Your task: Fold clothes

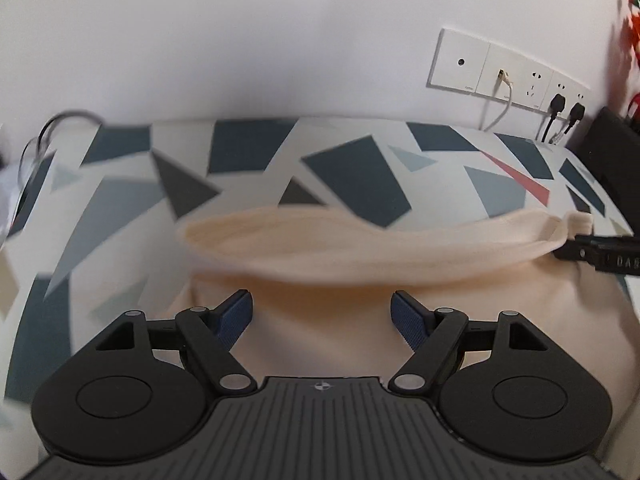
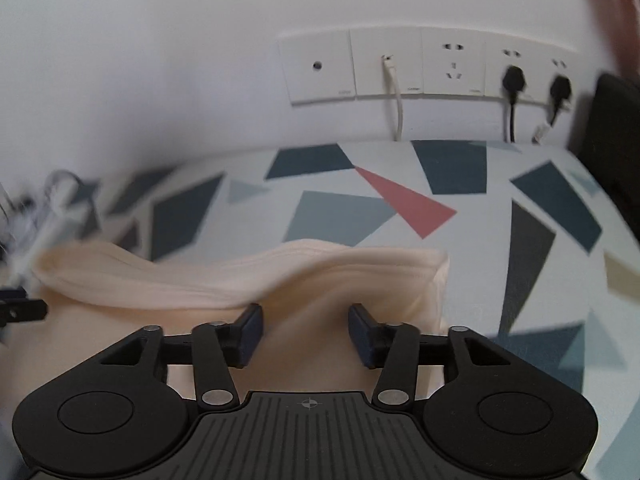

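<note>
the cream cloth (image 1: pixel 360 264) lies on the patterned surface (image 1: pixel 352 168), its thick banded edge running crosswise just beyond the wide, empty left tongs (image 1: pixel 322 316) and right tongs (image 2: pixel 306 334).

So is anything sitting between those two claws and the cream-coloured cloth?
Nothing visible. The left gripper and right gripper both hover open directly over the cream garment, whose folded edge lies just ahead on the patterned tablecloth.
</note>
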